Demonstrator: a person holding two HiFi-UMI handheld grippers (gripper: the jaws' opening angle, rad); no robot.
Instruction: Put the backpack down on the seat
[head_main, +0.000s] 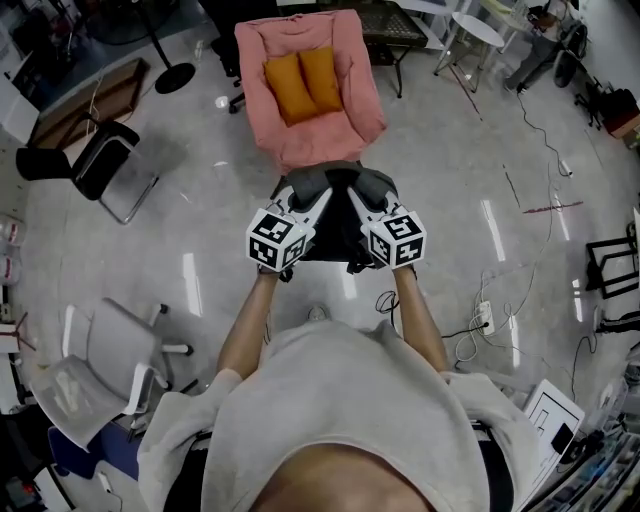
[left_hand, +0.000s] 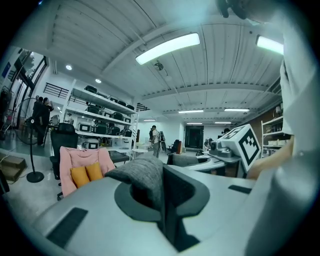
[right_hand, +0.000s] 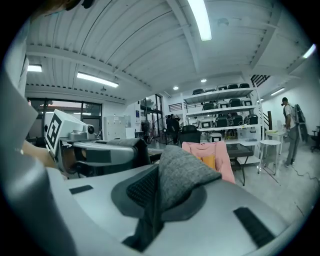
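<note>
The left tongs and right tongs pinch backpack fabric — its body largely hidden under them.

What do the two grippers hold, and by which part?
The backpack. The left gripper is shut on one grey strap, the right gripper on another.

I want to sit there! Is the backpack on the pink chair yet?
No, the backpack is held in the air, short of the pink chair.
</note>
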